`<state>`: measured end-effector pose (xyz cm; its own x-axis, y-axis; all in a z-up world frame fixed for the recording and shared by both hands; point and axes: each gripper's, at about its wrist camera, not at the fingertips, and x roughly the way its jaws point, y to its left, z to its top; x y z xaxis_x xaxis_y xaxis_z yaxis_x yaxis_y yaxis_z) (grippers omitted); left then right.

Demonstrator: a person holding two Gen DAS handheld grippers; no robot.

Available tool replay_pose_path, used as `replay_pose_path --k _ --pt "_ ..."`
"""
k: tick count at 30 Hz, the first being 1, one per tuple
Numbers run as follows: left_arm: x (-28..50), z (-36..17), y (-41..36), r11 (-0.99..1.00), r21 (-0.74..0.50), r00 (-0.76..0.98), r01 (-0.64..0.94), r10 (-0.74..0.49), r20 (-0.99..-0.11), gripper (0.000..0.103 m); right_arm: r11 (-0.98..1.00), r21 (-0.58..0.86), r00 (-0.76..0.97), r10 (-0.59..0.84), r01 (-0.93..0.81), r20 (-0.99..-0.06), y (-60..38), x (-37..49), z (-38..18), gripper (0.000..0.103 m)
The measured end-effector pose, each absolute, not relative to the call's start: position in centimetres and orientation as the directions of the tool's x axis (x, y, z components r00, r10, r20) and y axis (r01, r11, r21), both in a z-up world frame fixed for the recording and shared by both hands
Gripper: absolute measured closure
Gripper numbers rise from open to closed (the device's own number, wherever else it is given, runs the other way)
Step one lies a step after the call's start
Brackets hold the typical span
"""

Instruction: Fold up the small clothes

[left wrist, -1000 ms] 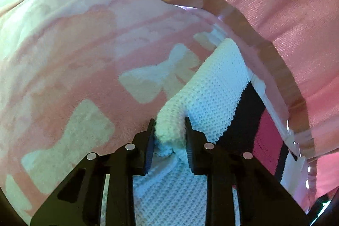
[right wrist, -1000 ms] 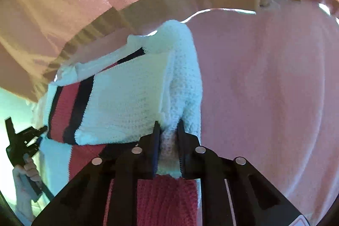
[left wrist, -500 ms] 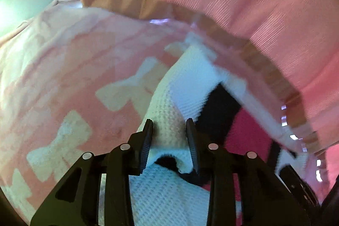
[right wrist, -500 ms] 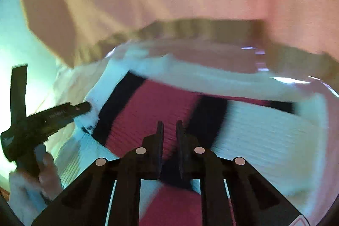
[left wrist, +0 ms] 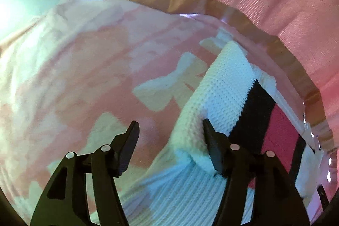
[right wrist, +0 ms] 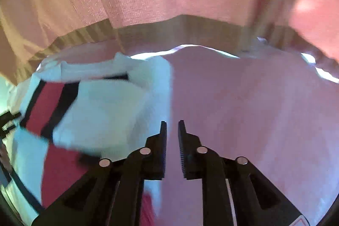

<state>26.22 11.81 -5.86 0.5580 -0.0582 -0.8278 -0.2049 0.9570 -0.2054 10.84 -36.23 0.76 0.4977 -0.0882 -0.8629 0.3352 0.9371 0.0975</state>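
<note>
Sweater, the white knit one with red and black stripes, lay folded on the pink bow-print blanket. My left gripper had just been opening, jaws wide apart with the white fold loose against the right one. My right gripper hung nearly closed on nothing, just beside the sweater's edge.

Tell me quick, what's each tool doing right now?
Left tool: just opened, holding nothing; white knit sweater lies released between.
Right tool: narrow gap, gripping nothing.
</note>
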Motion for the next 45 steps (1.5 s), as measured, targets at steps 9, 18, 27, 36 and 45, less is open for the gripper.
replay_pose_path --k 9,18,27,36,45 --pt "17.4 -2.8 14.5 0.96 -0.261 0.612 -0.104 -0.145 -0.777 0.039 0.951 0.166 0.512 0.008 0.263 -0.859 -29.1 -5.0 1.6 0.049" --pt "7.6 -7.7 17.5 0.969 -0.225 0.513 -0.102 -0.142 -0.847 0.034 0.931 0.25 0.435 0.116 0.265 -0.893 -25.5 -15.0 -2.0 0.044" --pt "1.8 -8.7 18.3 0.961 -0.265 0.528 -0.083 -0.183 -0.83 0.039 0.905 0.374 0.489 0.236 0.205 -0.84 -22.2 -17.0 -2.2 0.044" --pt "-0.5 -6.0 18.2 0.925 -0.381 0.552 -0.011 -0.312 -0.773 0.098 0.87 0.417 0.587 0.198 0.263 -0.785 -27.0 -17.9 1.5 0.097" --pt "-12.6 -1.8 12.9 0.887 -0.407 0.497 0.217 -0.46 -0.736 0.098 0.916 0.273 0.599 0.044 0.296 -0.8 -31.8 -27.1 7.5 0.097"
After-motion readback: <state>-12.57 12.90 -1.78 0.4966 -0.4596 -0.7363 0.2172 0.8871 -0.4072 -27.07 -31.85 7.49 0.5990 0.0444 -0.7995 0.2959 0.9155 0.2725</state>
